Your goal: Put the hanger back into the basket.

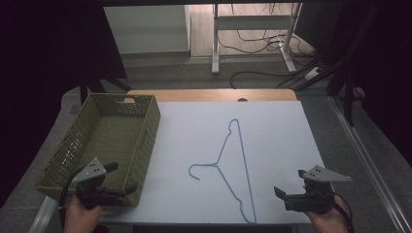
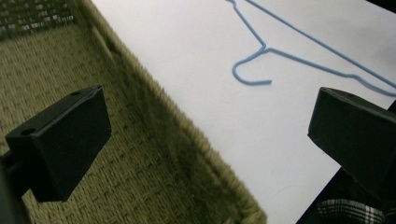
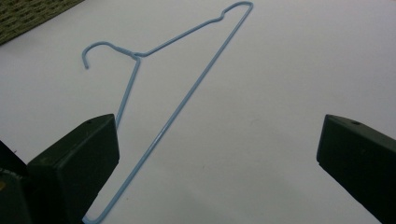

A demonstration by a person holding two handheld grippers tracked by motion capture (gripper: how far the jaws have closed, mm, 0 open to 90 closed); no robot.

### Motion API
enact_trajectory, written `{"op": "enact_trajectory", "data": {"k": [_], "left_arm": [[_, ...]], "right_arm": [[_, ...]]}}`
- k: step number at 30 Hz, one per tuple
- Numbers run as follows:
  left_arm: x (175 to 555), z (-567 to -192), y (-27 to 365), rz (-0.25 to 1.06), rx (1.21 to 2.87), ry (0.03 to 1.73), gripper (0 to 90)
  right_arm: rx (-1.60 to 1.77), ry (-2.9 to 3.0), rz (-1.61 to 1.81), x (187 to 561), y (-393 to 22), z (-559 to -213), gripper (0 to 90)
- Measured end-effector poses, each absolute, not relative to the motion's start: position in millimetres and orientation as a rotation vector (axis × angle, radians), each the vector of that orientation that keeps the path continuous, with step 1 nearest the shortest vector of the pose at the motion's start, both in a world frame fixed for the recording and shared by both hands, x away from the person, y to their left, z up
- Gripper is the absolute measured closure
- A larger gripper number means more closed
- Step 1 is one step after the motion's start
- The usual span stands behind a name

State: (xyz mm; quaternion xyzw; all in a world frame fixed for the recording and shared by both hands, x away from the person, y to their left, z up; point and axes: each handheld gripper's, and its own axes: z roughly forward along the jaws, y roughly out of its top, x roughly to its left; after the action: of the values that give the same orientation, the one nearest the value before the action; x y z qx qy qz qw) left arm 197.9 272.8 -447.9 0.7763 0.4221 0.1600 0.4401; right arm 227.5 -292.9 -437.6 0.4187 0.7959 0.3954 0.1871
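Thin blue wire hanger flat on white table sheet, hook toward 9 o'clock, untouched. My right gripper at 5 o'clock, jaws spread, empty. My left gripper agape over olive woven basket. Nothing grasped; pickup and placing all ahead, I judge.

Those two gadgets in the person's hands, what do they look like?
Both are black. The left gripper and right gripper each carry a grey three-cornered plate on top and end in two blocky black jaws. A dark cable trails from each. The person's hands show no sleeves.
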Motion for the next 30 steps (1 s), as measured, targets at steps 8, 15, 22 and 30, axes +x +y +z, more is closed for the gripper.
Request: {"op": "enact_trajectory", "data": {"k": [8,15,22,30], "left_arm": [[200,-433,258,0.400,1.920,1.007,0.0],[205,-429,239,0.385,1.950,0.968,0.1],[209,-431,219,0.357,1.979,0.938,0.4],[217,-434,196,0.305,2.001,0.909,0.5]], "right_arm": [[1.168,2.221,1.130,228,-287,-430,0.0],[1.167,2.243,1.121,231,-277,-429,0.0],[1.155,2.291,1.097,235,-261,-430,0.0],[1.141,2.318,1.086,242,-249,-431,0.0]]}}
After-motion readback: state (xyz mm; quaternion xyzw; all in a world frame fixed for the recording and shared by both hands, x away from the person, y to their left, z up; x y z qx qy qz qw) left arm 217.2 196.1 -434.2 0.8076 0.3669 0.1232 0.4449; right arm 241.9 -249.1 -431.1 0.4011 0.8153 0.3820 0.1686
